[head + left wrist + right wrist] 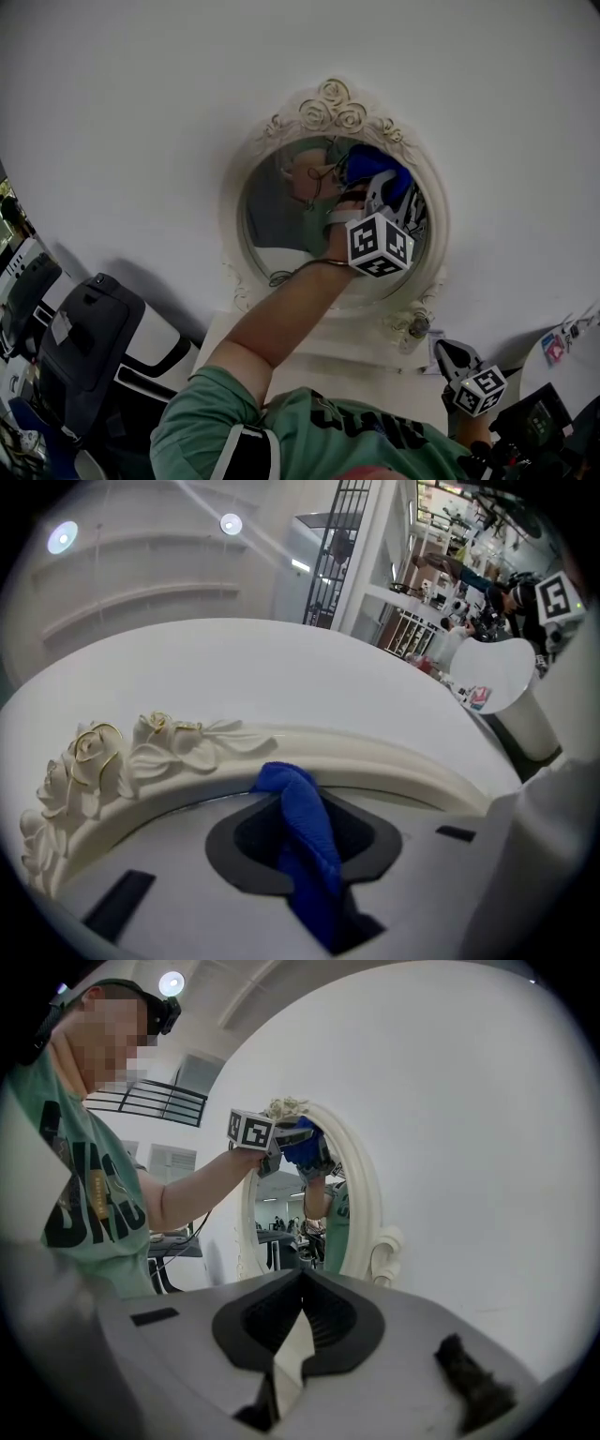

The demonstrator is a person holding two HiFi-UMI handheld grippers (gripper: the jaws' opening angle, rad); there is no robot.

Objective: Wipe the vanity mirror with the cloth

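Observation:
An oval vanity mirror (281, 225) in a cream frame with carved roses (333, 105) stands against the white wall. My left gripper (380, 192) is raised to the glass near its top right, shut on a blue cloth (370, 167) that presses on the mirror. In the left gripper view the blue cloth (305, 841) runs between the jaws and reaches the frame's top edge (281, 747). My right gripper (452, 354) hangs low at the right, below the mirror, shut with nothing in it. In the right gripper view the mirror (314, 1213) and cloth (305, 1147) show ahead.
The mirror stands on a white vanity top (309, 361). A black and white machine (84, 347) sits at the lower left. A white round object with a sticker (558, 352) is at the right edge. The person's arm (281, 319) crosses the mirror's lower part.

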